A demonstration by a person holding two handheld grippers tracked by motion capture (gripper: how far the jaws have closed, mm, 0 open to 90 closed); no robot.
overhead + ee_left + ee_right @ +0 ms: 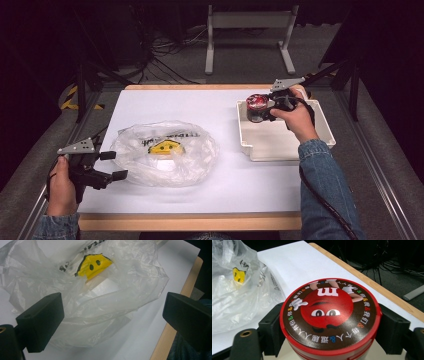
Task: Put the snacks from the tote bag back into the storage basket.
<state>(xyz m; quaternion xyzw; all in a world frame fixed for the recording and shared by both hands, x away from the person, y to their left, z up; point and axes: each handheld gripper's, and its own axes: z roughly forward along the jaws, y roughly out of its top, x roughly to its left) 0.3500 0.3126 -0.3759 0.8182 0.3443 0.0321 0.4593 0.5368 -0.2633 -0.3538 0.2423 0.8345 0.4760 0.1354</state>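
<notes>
A round candy jar (256, 107) with a red lid stands upright at the far left corner of the white tray (280, 142). My right gripper (267, 107) is shut on it from the right. In the right gripper view both jaws press the sides of the jar (328, 312) under the lid, which shows a red cartoon face. Whether the jar rests on the tray floor I cannot tell. A crumpled clear plastic bag (165, 152) with a yellow print lies at the table's middle left. My left gripper (117, 165) is open just left of the bag (100, 290), jaws wide apart and touching nothing.
The white table top (225, 185) has a wooden edge at front and back. The tray sits at the right side. Beyond the table are a metal stand (247, 30) and loose cables on the floor. The bag (234, 290) lies left of the jar.
</notes>
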